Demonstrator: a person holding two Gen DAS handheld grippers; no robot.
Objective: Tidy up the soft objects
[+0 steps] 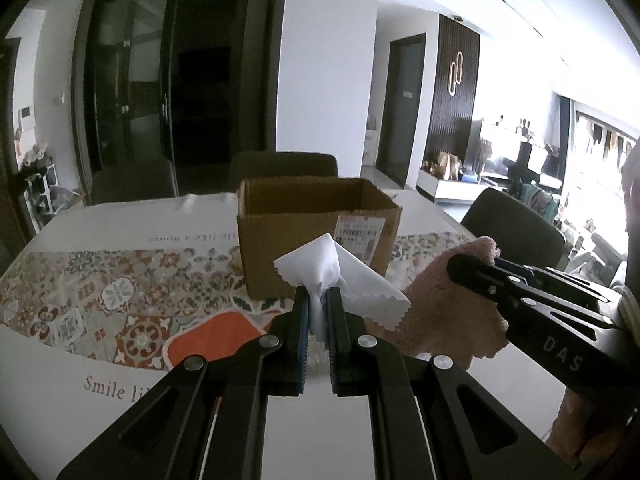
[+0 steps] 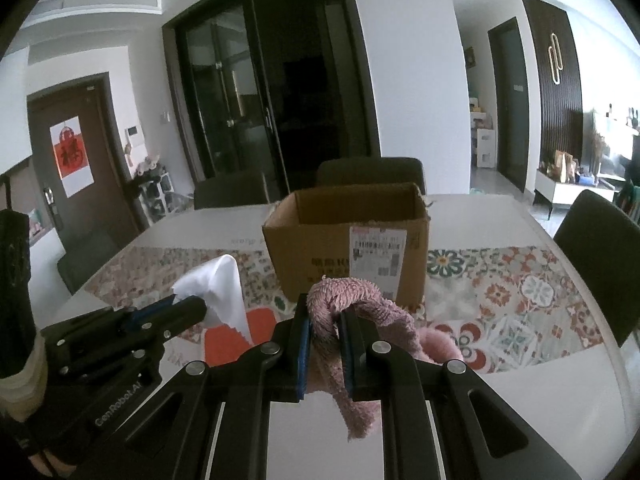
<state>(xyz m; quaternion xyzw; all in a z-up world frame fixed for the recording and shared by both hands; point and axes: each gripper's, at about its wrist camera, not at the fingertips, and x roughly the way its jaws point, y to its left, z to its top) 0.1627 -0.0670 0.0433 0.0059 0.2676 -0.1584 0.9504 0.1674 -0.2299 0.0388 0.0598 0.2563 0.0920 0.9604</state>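
Note:
My left gripper [image 1: 319,294] is shut on a white cloth with zigzag edges [image 1: 340,272] and holds it above the table, in front of an open cardboard box [image 1: 316,216]. My right gripper [image 2: 325,314] is shut on a pink fluffy towel [image 2: 360,308] that hangs through and over its fingers. The box [image 2: 348,236] stands upright just beyond both grippers. The right gripper also shows at the right of the left wrist view [image 1: 476,266], with the pink towel [image 1: 452,300]. The left gripper [image 2: 196,306] with the white cloth [image 2: 224,292] shows at the left of the right wrist view.
An orange cloth [image 1: 208,340] lies on the table below the left gripper; it also shows in the right wrist view [image 2: 236,340]. A patterned runner [image 1: 100,296] crosses the white table [image 2: 540,380]. Dark chairs [image 2: 372,172] stand around the table's far and right sides.

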